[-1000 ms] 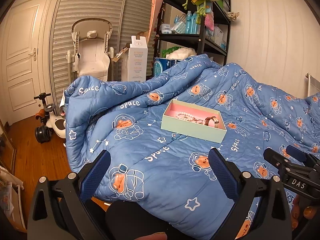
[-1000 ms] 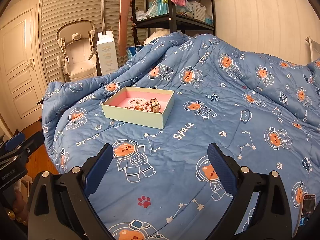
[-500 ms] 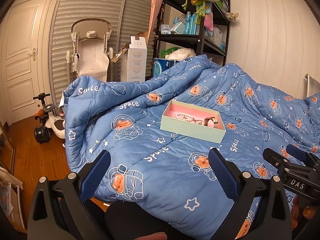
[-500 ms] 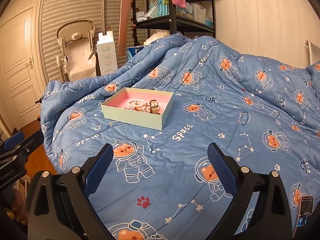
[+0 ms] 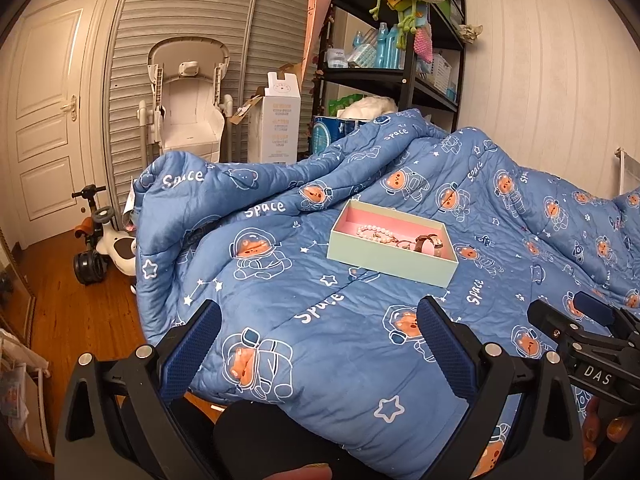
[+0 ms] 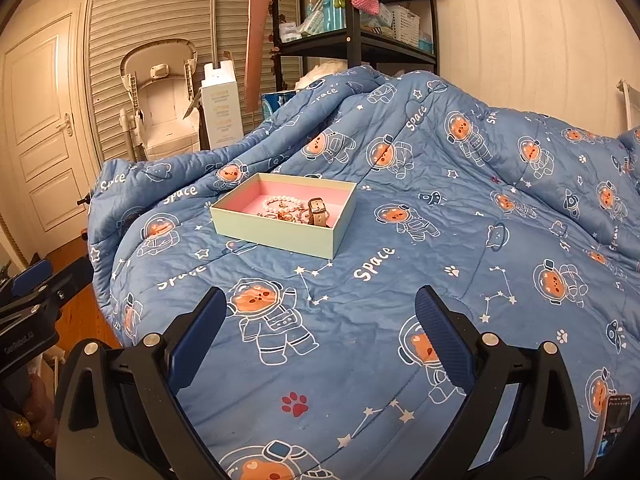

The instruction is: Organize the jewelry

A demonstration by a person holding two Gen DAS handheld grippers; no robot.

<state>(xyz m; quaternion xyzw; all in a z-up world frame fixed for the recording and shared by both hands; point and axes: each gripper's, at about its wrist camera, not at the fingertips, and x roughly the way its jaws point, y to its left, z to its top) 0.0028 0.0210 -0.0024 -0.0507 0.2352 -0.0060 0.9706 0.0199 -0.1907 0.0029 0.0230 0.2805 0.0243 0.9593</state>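
— Grippers first: how do they stand?

— Left gripper [image 5: 318,326] has its jaws spread wide with nothing between them, hovering over the near edge of the blue quilt [image 5: 360,312]. Right gripper [image 6: 320,316] is the same: jaws wide apart, empty, held above the quilt.

— Can each see the other?

— Yes. From the left wrist view, the right gripper pokes in at the lower right edge. From the right wrist view, the left gripper shows at the lower left edge. They sit side by side, apart from each other.

— And the jewelry?

— It lies in a shallow box [image 6: 276,234], pale green outside and pink inside, open at the top, resting on the quilt well ahead of both grippers. Inside are a pearl bracelet [image 6: 282,201], a watch [image 6: 318,212] with a brown strap toward the right end, and some thin gold-toned pieces between them that are too small to tell apart.

— Is either gripper touching the box?

— No, both are well short of it.

— What's past the bed?

— A black shelf [image 5: 404,80] with bottles and knitted toys stands behind the quilt's far fold. Beside it is a tall white carton [image 5: 280,120], then a white high chair [image 5: 188,96] against slatted doors. A white door [image 5: 48,120] is on the left, with a small ride-on toy [image 5: 100,248] on the wood floor.
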